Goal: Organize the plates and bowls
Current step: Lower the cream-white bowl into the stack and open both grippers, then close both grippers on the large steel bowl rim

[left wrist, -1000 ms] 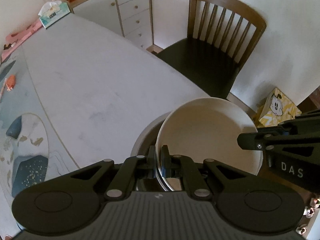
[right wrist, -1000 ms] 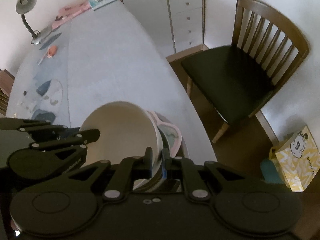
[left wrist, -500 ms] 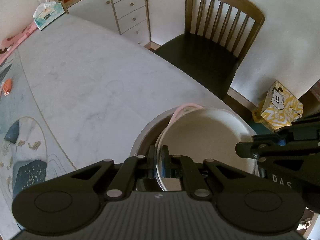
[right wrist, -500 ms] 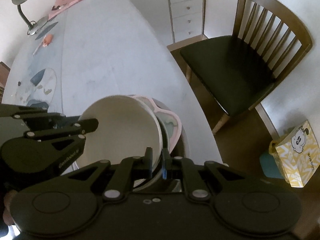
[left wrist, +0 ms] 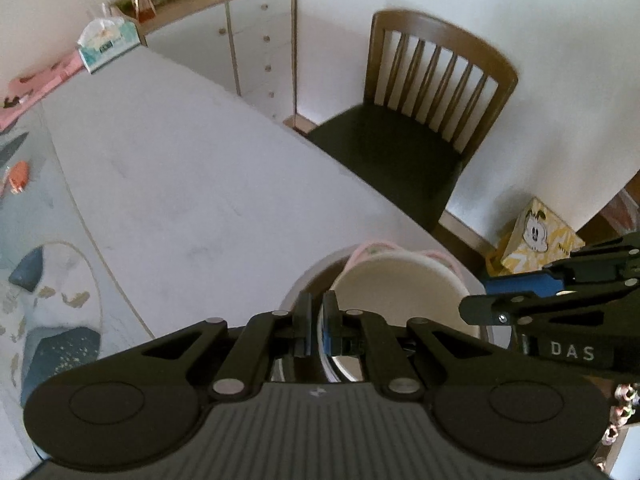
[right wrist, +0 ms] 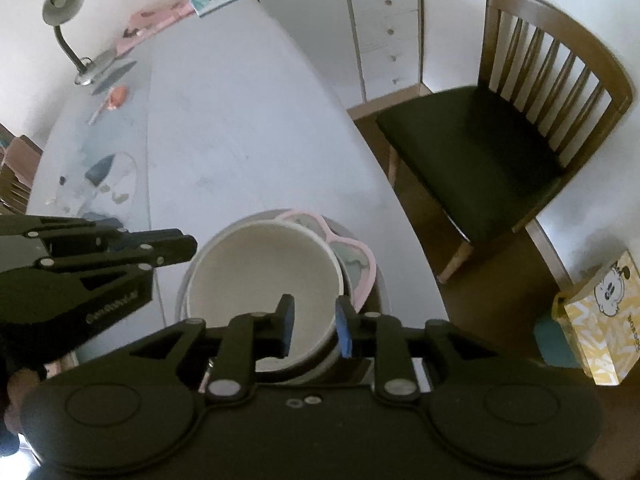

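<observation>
Your right gripper (right wrist: 314,330) has just been opening, letting the white bowl (right wrist: 264,276) go; it now sits nested in the stack at table edge, 6 o'clock. Left gripper (left wrist: 316,326) is clenched on the bowl's rim; release it next.

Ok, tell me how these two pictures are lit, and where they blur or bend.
Left wrist view: dim daylight, the chair back smeared by motion blur, the table edge bowed by the fisheye, dark corners. Right wrist view: equally dim, the white bowl fairly sharp, soft glare on the tabletop near the lamp, straight drawers curved.
</observation>
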Motion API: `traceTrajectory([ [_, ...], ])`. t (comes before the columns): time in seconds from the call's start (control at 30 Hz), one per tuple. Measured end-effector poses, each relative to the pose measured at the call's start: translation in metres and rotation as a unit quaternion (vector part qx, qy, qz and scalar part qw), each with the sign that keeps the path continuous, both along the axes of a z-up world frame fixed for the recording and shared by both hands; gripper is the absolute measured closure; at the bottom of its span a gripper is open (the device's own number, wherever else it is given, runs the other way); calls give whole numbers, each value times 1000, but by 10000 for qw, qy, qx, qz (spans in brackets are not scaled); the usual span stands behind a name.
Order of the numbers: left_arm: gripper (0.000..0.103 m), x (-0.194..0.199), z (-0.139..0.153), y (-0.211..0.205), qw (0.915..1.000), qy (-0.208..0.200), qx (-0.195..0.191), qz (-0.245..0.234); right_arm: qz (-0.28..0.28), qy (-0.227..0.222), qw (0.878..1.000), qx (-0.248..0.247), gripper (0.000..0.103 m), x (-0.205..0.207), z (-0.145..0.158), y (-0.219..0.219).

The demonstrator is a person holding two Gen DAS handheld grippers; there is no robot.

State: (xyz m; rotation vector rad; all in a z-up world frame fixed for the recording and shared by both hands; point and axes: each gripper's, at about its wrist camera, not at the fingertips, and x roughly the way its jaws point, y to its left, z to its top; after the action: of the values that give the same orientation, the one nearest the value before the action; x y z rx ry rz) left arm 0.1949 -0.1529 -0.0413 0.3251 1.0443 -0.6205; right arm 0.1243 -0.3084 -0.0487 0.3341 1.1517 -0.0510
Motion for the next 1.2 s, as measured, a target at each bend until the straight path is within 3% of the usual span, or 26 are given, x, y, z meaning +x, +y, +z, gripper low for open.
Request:
traceTrajectory([
  [0.3,93,-3,19,25,9991,-235,-360,4,-30,-304,9995,47,67,-16,17,-5],
  [0.47,91,-2,16,35,9990,-195,-384,80,-97,-456,9989,81,61,-28,23,-11],
  [0.57,85,-2,10,41,9991,-145,-365,153,-127,-519,9985,99,54,-35,22,-15],
  [0.67,65,-2,3,46,9990,-135,-357,221,-144,-568,9982,104,47,-40,17,-18],
  [0.73,42,-2,-2,50,9989,-173,-343,269,-146,-588,9981,127,43,-42,14,-18],
  [0.93,41,0,-24,58,9992,-109,-235,293,-108,-629,9979,57,31,-48,0,-19],
  [1.13,41,8,-53,68,9991,138,-206,336,-272,-357,9989,158,32,-49,-29,-29],
  [1.2,41,9,-61,67,9991,222,-210,289,-305,-245,9990,209,38,-48,-39,-32],
])
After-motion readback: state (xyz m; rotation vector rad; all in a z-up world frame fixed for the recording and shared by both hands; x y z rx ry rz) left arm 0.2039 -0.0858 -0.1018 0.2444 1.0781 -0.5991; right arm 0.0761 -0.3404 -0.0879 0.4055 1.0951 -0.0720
